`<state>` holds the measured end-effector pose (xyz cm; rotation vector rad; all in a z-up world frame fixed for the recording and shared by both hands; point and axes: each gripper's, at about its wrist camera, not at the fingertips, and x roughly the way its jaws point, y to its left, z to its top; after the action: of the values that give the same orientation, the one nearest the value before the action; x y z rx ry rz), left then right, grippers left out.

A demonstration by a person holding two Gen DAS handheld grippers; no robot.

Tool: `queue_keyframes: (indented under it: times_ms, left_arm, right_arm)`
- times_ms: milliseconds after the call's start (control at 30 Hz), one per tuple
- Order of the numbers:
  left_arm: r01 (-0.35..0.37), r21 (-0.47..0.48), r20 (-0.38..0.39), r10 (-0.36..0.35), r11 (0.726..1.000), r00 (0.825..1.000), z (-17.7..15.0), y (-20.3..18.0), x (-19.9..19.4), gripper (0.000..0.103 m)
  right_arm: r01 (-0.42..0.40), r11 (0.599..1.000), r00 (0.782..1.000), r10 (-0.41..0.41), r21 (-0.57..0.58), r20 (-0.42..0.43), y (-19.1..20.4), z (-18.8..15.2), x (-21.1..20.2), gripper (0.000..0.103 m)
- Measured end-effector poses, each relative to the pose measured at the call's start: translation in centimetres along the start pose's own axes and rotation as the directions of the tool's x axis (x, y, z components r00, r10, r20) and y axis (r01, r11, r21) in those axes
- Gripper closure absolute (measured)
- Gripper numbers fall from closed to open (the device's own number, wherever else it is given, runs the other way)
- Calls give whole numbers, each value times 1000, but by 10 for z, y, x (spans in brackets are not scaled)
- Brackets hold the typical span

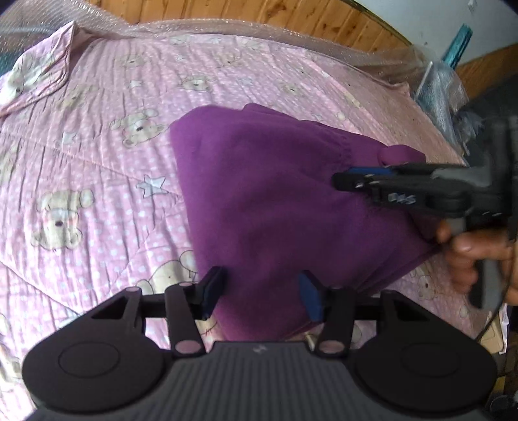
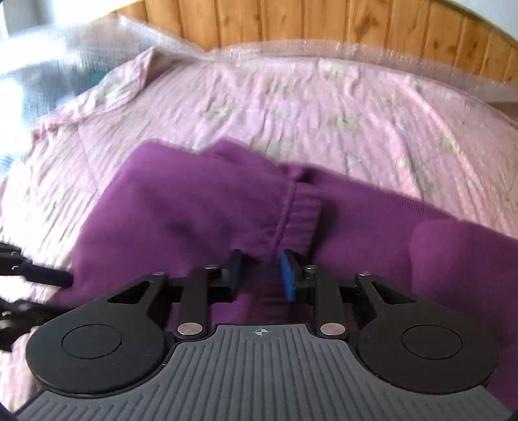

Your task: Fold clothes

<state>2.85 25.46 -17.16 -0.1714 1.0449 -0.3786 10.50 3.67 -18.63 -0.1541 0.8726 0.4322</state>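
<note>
A purple garment [image 1: 275,181] lies partly folded on a pink bear-print quilt [image 1: 97,168]. My left gripper [image 1: 262,291] is open, its fingers either side of the garment's near corner. My right gripper [image 1: 343,179] comes in from the right over the garment's right edge. In the right wrist view the right gripper [image 2: 259,275] is open, just above the purple garment [image 2: 194,213], near a ribbed cuff [image 2: 302,213]. The left gripper's fingers [image 2: 48,275] show at the left edge.
A wooden headboard [image 2: 323,22] stands behind the bed, with clear bubble wrap [image 2: 356,51] along the quilt's far edge. A person's hand [image 1: 469,249] holds the right gripper. A plastic bag [image 1: 443,87] lies at the bed's right corner.
</note>
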Motion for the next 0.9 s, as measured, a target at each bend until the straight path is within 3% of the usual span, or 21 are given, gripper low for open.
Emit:
queue_keyframes:
  times_ms: [133,167,200,267,333,367,433,467,500,567,600,633,700,800,900]
  left_arm:
    - [13,-30,24,-12,999,1000,13,-7,-11,48]
    - [5,-41,19,-4,999,1000,18,-9,-10,48]
    - [11,-49,28,-9,999,1000,25,-14,-10,48]
    - [33,-52,47,-31,998,998,42,-29,-10,45]
    - [66,-43,67,-63,997,996,63,-50,-8,26]
    - [82,-38,77,-79,996,994,73,-61,-6,22]
    - [121,-5,68,-120,993,990,95,-92,7,16]
    - [144,19,52,-145,989,988,106,-110,18,15]
    - [168,42,35,-169,985,985,116,-127,29,13]
    - [193,87,-16,-193,977,981,136,-165,56,12]
    - [207,99,-45,-203,973,978,143,-182,70,12]
    - [208,113,-69,-201,972,977,152,-200,83,12]
    - [196,124,-103,-184,973,978,166,-227,103,12]
    - [194,164,-136,-173,967,976,179,-253,116,12]
    - [149,232,-195,-104,961,975,178,-260,127,15]
  right_arm:
    - [-13,1000,998,12,5,69,-6,-9,-36,71]
    - [-20,1000,999,19,10,41,-10,-19,-35,67]
    - [-27,1000,1000,27,15,-4,-15,-32,-29,53]
    - [-86,989,996,87,119,-4,-38,-47,-34,49]
    - [-60,977,997,48,204,59,-67,-51,-61,44]
    - [-42,969,995,19,245,93,-81,-53,-77,41]
    - [53,948,996,-74,313,56,-115,-66,-81,15]
    - [105,933,992,-122,343,28,-132,-74,-82,14]
    - [157,915,986,-168,372,-2,-149,-81,-82,17]
    - [260,868,964,-257,423,-67,-184,-97,-82,33]
    - [226,869,973,-225,441,-55,-192,-100,-83,42]
    - [158,876,986,-165,455,-25,-198,-101,-84,71]
    - [132,927,987,-154,352,35,-181,-89,-98,92]
    - [142,979,976,-162,143,145,-142,-71,-129,93]
    - [155,987,955,-142,-30,258,-101,-64,-151,93]
